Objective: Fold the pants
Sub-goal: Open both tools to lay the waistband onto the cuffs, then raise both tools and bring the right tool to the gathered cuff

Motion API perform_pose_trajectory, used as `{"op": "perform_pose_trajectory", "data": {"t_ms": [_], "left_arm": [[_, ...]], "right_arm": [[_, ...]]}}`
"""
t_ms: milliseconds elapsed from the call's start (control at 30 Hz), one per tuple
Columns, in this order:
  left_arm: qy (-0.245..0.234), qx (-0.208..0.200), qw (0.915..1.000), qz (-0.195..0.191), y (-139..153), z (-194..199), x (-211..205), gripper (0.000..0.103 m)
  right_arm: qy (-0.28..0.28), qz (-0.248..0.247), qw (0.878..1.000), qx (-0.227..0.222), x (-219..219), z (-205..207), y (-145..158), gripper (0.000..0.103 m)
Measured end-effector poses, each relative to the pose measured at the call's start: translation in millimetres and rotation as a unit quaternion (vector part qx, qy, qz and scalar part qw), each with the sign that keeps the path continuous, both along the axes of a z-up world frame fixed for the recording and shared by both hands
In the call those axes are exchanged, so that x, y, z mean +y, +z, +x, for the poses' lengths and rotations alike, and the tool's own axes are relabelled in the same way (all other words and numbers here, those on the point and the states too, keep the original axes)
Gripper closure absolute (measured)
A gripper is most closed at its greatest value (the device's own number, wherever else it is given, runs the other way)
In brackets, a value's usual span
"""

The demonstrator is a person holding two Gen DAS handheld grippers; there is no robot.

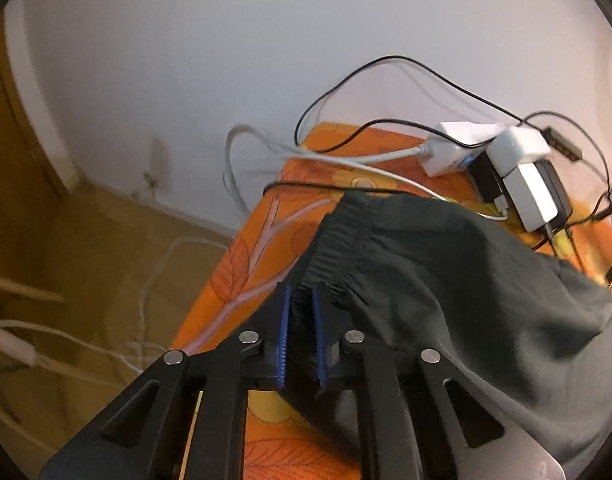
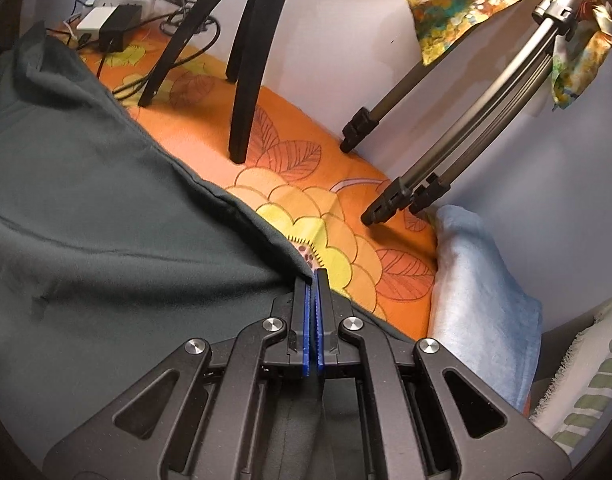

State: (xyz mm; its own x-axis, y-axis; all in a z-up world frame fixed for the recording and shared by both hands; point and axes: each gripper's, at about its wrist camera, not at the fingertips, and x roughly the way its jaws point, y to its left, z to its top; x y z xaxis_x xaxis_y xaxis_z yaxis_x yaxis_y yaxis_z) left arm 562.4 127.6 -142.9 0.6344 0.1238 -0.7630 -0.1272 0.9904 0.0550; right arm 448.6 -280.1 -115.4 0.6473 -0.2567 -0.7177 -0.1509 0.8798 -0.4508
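Item: dark green pants (image 1: 446,280), spread over a surface under an orange floral cloth (image 1: 261,240); elastic waistband (image 1: 346,236) bunched at the cloth's left end, the rest draped toward the right.

Left gripper (image 1: 301,300): blue pads (image 1: 283,328) pinching the gathered waistband, dark fabric filling the narrow gap between them.

Right gripper (image 2: 314,280): pads pressed together at the pants' hemmed edge (image 2: 225,200); whether fabric is caught between them cannot be told.

On the cloth: white power strip (image 1: 462,146) with plugged adapters (image 1: 526,184), black and white cables (image 1: 366,156); black stand legs (image 2: 245,80); grey tripod legs (image 2: 426,152).

Beside the cloth: folded light-blue towel (image 2: 478,280).

Behind: white wall (image 1: 225,60). Hanging above the tripod: patterned fabric (image 2: 466,0).
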Motion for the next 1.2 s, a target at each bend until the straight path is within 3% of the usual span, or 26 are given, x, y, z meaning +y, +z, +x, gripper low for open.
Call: {"op": "perform_pose_trajectory", "data": {"t_ms": [100,167,267,333,367,400,433,467,500,533,733,967,1200], "left_arm": [[0.048,-0.023,0.9981,0.032,6,2,6,0.097],[0.074,-0.022,0.9967,0.025,6,6,14,0.097],[0.08,-0.01,0.9962,0.033,5,6,20,0.094],[0.082,-0.013,0.9956,0.042,9,4,20,0.092],[0.083,-0.011,0.9957,0.04,9,3,20,0.085],[0.084,-0.007,0.9958,0.034,11,2,22,0.072],[0.083,-0.01,0.9962,0.025,15,0,24,0.067],[0.083,-0.014,0.9962,0.023,19,-3,23,0.065],[0.081,-0.021,0.9962,0.023,25,-8,22,0.065],[0.078,-0.025,0.9964,0.024,29,-12,22,0.065],[0.041,-0.06,0.9972,0.02,72,-44,-1,0.065],[-0.038,-0.104,0.9939,0.009,142,-94,-52,0.065],[-0.116,-0.124,0.9854,0.01,202,-150,-109,0.065]], "right_arm": [[-0.02,0.006,1.0,-0.003,-7,5,4,0.101],[-0.018,0.004,1.0,0.008,-8,8,-2,0.101],[-0.002,0.005,0.999,0.046,-7,12,-13,0.101],[-0.001,0.017,0.999,0.038,-8,8,-10,0.101],[0.001,0.029,0.999,0.035,-9,5,-5,0.098],[0.0,0.038,0.999,0.03,-11,1,0,0.093],[0.001,0.046,0.999,0.024,-11,-4,6,0.081],[0.003,0.053,0.998,0.017,-12,-10,12,0.063],[0.005,0.055,0.998,0.002,-12,-20,22,0.052],[0.009,0.056,0.998,-0.009,-12,-27,30,0.05],[-0.001,0.101,0.994,-0.049,-31,-87,84,0.05],[-0.042,0.146,0.984,-0.089,-74,-184,135,0.049],[-0.083,0.181,0.975,-0.1,-109,-288,146,0.049]]}}
